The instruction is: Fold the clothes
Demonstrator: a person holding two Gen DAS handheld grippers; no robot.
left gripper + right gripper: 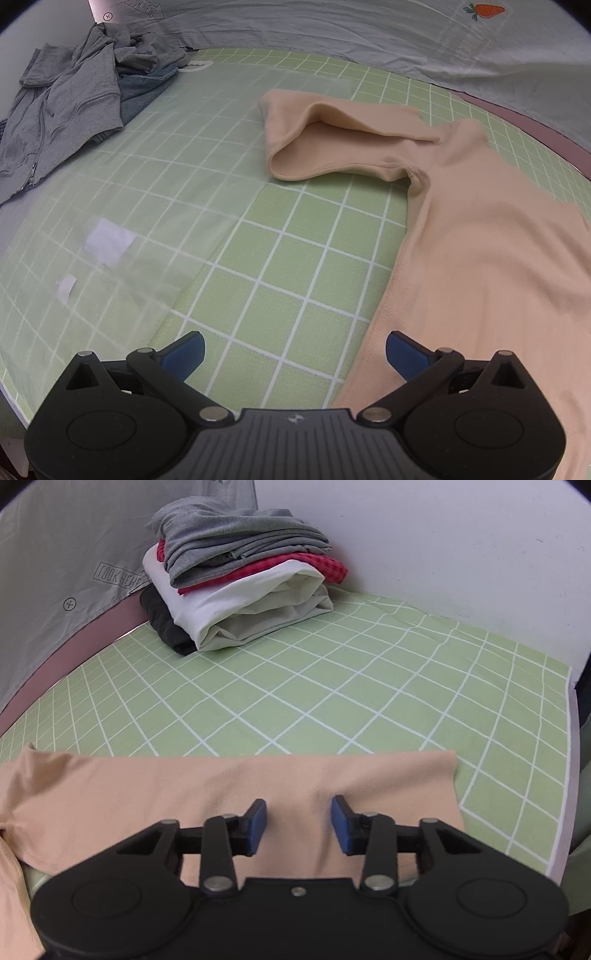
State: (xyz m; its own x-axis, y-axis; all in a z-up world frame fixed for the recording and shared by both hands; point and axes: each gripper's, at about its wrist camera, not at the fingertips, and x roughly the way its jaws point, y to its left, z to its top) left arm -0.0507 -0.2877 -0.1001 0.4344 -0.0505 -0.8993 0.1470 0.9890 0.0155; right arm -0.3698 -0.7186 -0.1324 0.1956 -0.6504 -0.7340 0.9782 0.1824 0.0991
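A peach long-sleeved top (480,251) lies spread on the green checked sheet (280,236). One sleeve (332,144) is folded back on itself and points left. My left gripper (295,350) is open and empty, low over the sheet beside the top's side hem. In the right wrist view the other sleeve (221,786) lies flat across the sheet. My right gripper (298,821) is open and empty, hovering just above that sleeve.
A heap of unfolded grey and blue clothes (74,99) lies at the far left. A stack of folded clothes (240,576) stands in the far corner by the white wall (443,535). A grey cloth (369,37) hangs along the back.
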